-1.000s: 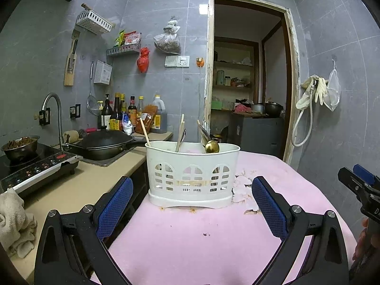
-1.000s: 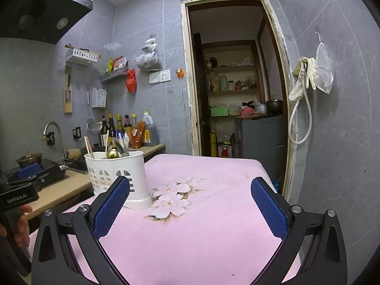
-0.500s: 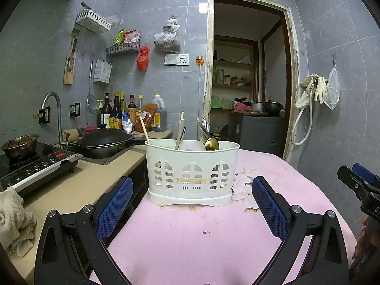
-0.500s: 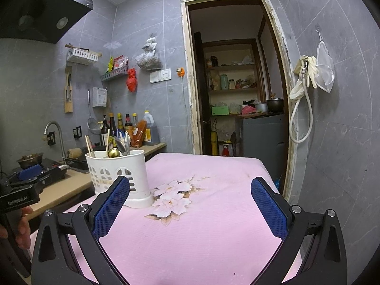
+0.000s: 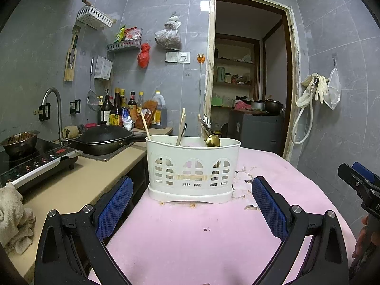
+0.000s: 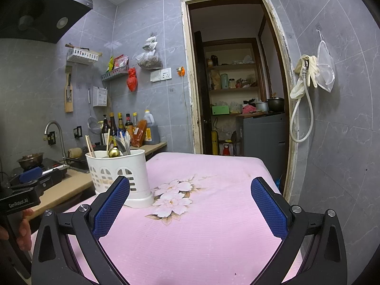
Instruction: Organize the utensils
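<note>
Left wrist view first: the left gripper (image 5: 192,205) has its blue pads spread wide with nothing between them, hovering above the pink tablecloth (image 5: 190,242). Straight ahead sits the white utensil caddy (image 5: 192,169), upright on the cloth near the table's left edge. Sticking out of it are wooden chopsticks (image 5: 145,124), a wooden spatula-type handle (image 5: 180,128), a metal spoon (image 5: 204,126) and a gold ladle bowl (image 5: 213,140). The right gripper (image 5: 361,182) peeks in from the right edge, but from here I can't tell how its jaws stand. Off to the left there's a counter with a black wok (image 5: 104,139) and an induction cooktop (image 5: 35,163).

Right wrist view: the right gripper (image 6: 190,207) is also released, fingers wide apart, nothing held, over the floral print (image 6: 177,196) on the cloth. The caddy (image 6: 118,178) is to the left, partly behind the left finger pad (image 6: 111,206), same utensils poking up. The other tool (image 6: 28,182) shows at the far left, over the counter edge, well apart from the caddy.
</note>
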`<act>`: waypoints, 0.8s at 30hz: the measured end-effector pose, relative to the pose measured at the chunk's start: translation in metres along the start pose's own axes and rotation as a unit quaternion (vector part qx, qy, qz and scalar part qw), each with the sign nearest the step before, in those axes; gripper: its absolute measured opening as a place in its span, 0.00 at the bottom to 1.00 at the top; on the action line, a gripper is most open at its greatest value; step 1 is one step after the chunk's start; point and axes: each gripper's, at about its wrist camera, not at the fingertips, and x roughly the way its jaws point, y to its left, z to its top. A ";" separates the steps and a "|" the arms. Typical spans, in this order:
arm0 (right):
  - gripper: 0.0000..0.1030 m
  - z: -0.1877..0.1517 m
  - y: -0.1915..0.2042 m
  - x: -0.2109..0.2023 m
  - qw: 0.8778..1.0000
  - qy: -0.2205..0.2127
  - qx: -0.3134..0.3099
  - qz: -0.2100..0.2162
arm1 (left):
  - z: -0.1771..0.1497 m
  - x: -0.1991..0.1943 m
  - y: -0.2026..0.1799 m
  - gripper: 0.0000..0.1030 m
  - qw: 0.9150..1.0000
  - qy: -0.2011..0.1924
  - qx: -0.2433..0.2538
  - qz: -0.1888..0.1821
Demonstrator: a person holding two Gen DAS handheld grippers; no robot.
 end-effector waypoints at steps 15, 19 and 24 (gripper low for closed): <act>1.00 -0.003 0.005 -0.001 1.000 0.004 0.000 0.002 | -0.004 0.003 -0.001 0.95 1.000 0.006 0.006 0.005; 1.00 -0.002 0.004 -0.001 1.000 0.004 0.001 0.002 | -0.006 0.005 0.000 0.95 1.000 0.013 0.005 0.003; 1.00 -0.003 0.005 -0.001 1.000 0.005 0.000 0.002 | -0.008 0.006 0.001 0.95 1.000 0.016 0.005 0.004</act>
